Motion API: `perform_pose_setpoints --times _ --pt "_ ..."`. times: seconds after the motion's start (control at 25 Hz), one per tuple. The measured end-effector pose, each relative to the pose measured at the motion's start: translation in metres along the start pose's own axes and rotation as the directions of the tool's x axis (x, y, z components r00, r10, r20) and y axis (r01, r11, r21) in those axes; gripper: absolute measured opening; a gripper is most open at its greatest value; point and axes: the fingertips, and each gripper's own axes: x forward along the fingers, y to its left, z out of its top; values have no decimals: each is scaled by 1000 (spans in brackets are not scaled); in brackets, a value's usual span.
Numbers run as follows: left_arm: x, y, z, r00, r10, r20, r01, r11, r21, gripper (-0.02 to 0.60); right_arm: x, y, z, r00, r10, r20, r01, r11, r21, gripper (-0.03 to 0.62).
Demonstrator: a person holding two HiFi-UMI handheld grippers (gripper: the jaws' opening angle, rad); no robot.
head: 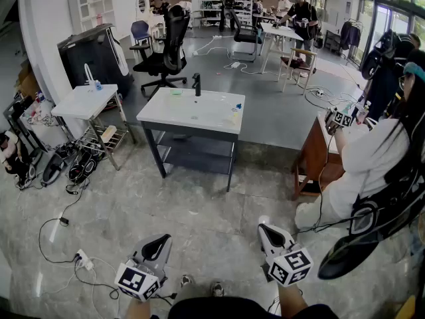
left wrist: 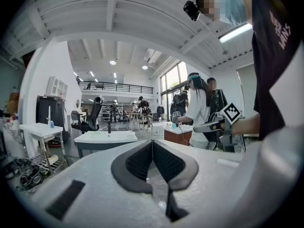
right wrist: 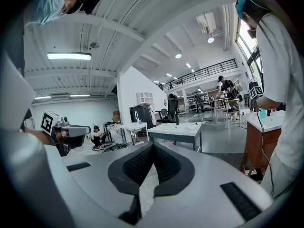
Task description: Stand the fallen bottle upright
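Bottle (head: 234,117), small and pale, too far off to see well, lies near the right end of the white sink bench (head: 192,111). The left gripper (head: 159,243) and right gripper (head: 264,228) are both closed and empty, well apart from it.

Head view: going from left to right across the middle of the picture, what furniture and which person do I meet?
Small white table → white sink table → brown wooden desk → person in a white shirt.
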Motion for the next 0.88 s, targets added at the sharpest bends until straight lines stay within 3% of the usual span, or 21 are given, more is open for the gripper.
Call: perform_pose_setpoints --times 0.44,0.76,0.8,0.84,0.88 --pt "22 -4 9 1000 -10 15 10 1000 6 21 10 -18 8 1000 17 8 -17 1000 0 2" --pt "52 48 -5 999 -29 29 30 999 -17 26 64 -23 10 1000 5 21 -5 1000 3 3" --pt "59 58 -7 999 -34 26 35 999 -31 29 75 -23 11 1000 2 24 -3 1000 9 18" --pt "67 68 -8 999 -43 21 44 998 -44 53 86 -24 13 1000 -3 26 3 1000 16 99" --pt "75 79 -8 998 -55 16 56 997 -53 159 99 -25 16 1000 -13 29 13 1000 23 148"
